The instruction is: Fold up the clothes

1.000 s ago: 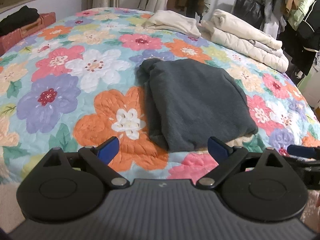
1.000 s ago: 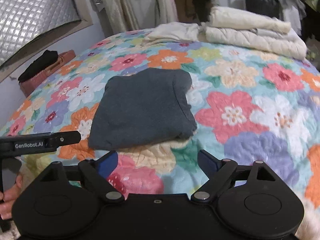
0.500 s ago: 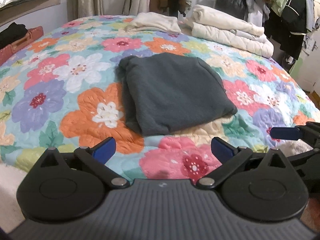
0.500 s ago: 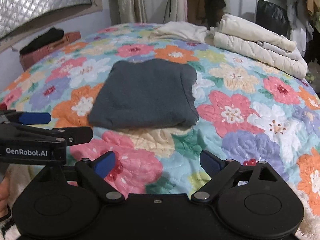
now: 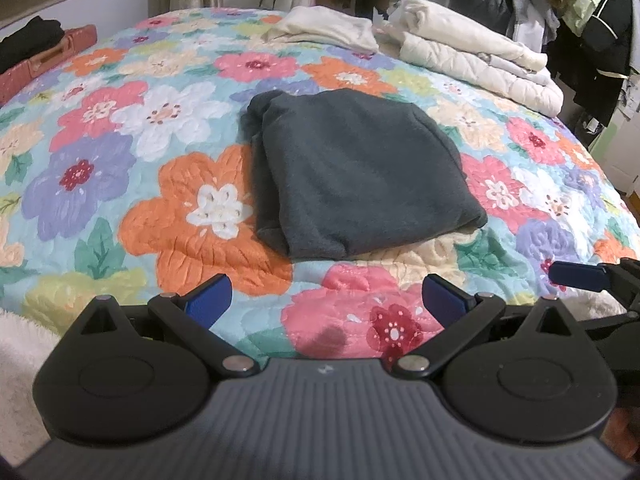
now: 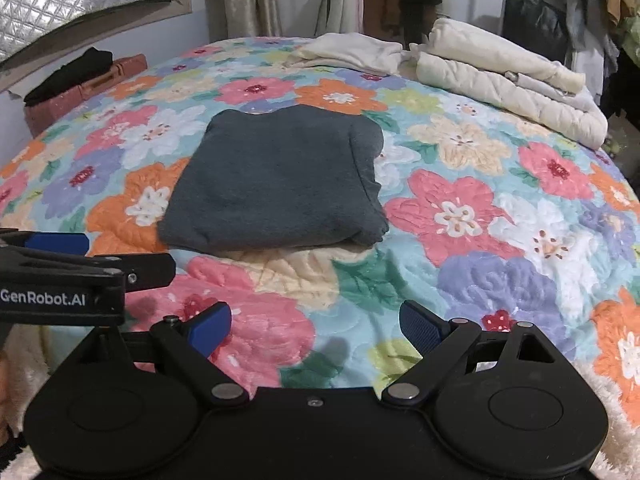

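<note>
The dark grey garment point(image 5: 360, 172) is seen folded into a compact, thick rectangle, and it is laid flat near the middle of the floral quilt point(image 5: 96, 168), well apart from both tools. At the far left of the bed, a black cloth point(image 5: 28, 40) is placed on a reddish case point(image 5: 52, 54), out of the working area. The left gripper point(image 5: 326, 298) is held low over the near edge of the quilt; its blue pads point(image 5: 210, 294) are spread wide and nothing is carried between them. From this it is judged that the garment is released and that the fold is probably finished, since no loose sleeve or hem is visible outside the rectangle. One bunched corner is noticed at the far left side of the garment, so a small correction could perhaps be needed.

The right gripper point(image 6: 316, 326) is held beside the left one, also short of the garment, with its fingers parted and empty. Farther right, at the back of the bed, a cream top point(image 6: 352, 54) and a stack of cream quilted bedding point(image 6: 504, 76) are placed, folded too. It is judged that this area serves as a place for finished pieces, so the garment may be moved there next, though this cannot be known.
</note>
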Demonstrator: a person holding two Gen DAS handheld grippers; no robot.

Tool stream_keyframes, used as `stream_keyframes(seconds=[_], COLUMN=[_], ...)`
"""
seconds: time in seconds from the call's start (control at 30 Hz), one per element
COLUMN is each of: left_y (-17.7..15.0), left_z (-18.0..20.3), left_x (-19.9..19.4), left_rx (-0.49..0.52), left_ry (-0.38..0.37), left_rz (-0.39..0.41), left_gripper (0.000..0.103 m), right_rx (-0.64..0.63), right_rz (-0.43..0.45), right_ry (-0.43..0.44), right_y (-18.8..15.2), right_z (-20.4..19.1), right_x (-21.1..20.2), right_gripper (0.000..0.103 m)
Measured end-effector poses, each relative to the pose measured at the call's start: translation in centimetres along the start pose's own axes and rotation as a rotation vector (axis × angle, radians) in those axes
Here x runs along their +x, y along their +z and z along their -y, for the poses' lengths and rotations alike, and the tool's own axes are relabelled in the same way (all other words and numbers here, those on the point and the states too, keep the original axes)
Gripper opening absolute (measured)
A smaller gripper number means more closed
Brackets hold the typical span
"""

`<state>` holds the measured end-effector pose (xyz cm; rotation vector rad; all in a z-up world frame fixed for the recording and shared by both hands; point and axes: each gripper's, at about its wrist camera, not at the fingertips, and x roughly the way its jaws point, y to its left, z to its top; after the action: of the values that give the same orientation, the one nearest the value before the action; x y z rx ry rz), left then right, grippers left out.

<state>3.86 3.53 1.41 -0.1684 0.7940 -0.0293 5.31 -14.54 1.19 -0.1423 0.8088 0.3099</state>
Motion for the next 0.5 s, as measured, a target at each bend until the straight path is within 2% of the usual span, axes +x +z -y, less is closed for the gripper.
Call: stream_keyframes(seconds=[0.17,0.5], left_y=[-0.01,0.09], left_z=[0.01,-0.14], left_x=[0.03,-0.35], left_rx=[0.005,-0.002], left_ry=[0.018,0.022], left_rz=[0.005,0.046], left_gripper=[0.103,0.103], right_rx=[-0.019,0.032], right_rz=[-0.003,0.024], right_ry=[-0.001,-0.008], right_y=[0.01,0.05], right_z=[-0.14,0.25], right_x=[0.17,0.11], right_gripper=[0.094,0.094])
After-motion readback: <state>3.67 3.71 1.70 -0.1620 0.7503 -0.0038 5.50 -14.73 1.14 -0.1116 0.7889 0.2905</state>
